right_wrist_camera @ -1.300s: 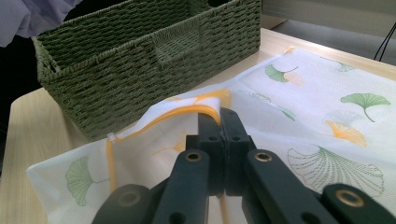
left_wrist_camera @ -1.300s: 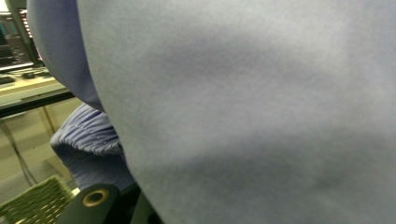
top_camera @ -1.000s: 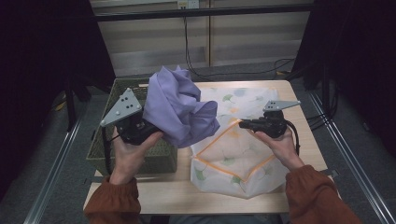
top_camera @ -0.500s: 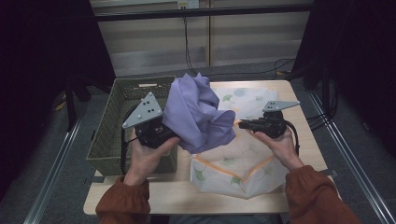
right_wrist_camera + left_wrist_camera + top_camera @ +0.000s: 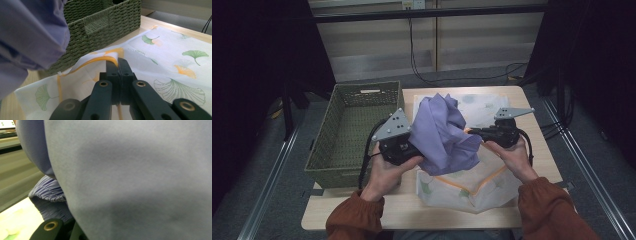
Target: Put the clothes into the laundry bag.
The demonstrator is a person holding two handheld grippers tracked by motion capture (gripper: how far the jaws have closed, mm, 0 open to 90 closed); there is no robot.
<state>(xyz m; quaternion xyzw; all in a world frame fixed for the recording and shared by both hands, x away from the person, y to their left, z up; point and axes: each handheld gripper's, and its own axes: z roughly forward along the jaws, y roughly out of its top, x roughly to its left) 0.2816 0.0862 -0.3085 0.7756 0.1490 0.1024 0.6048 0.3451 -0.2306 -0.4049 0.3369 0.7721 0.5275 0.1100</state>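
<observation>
A bunched purple garment hangs from my left gripper, which is shut on its cloth, the fingertips buried in the folds. In the left gripper view the purple garment drapes right over the lens, with its gathered waistband at lower left. The garment hangs above a white bag printed with green and orange leaves and trimmed in orange. My right gripper is shut on the bag's orange-trimmed rim, lifting it; in the right gripper view, my right gripper has its jaws pressed together on that rim of the white bag.
A green woven basket stands on the left part of the wooden table, its inside bare; the green woven basket sits just beyond the bag. Cables hang behind the table. Dark floor and metal rails flank both sides.
My left gripper has carried the purple garment rightward and slightly down, from over the basket's edge to above the bag. The right gripper has kept still on the bag's rim.
</observation>
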